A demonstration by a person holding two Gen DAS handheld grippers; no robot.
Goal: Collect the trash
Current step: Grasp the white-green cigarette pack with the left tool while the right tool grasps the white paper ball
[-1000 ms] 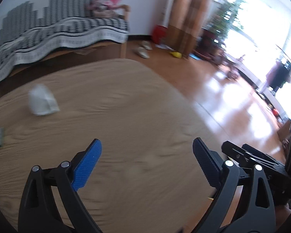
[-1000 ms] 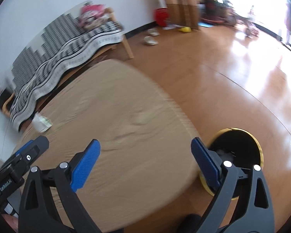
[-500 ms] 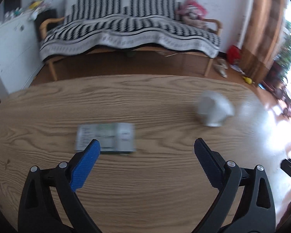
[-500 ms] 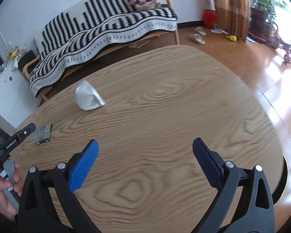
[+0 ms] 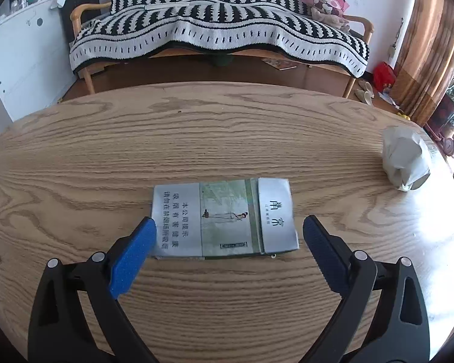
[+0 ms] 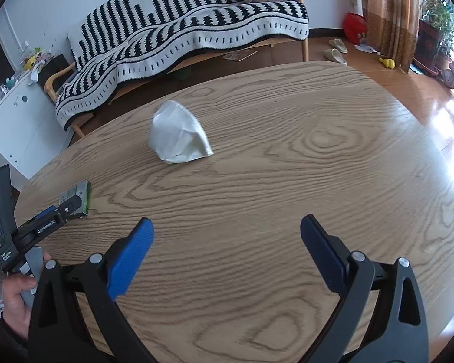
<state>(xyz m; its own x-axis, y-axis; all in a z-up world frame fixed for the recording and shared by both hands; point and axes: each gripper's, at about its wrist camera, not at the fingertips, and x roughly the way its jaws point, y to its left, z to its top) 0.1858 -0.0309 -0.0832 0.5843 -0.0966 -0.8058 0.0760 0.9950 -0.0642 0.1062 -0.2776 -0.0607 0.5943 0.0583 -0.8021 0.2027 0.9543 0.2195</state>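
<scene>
Cigarette pack point(image 5: 224, 219) flat on wooden table point(image 5: 227, 139), between spread jaws of left gripper point(image 5: 227, 236); right gripper point(image 6: 225, 239) also apart, crumpled paper point(image 6: 178, 139) beyond.

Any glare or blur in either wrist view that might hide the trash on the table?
Left wrist view: sharp, print on the cigarette pack readable, window glare only at the table edge beyond the crumpled paper. Right wrist view: sharp, strong glare at the right rim, paper clear.
</scene>
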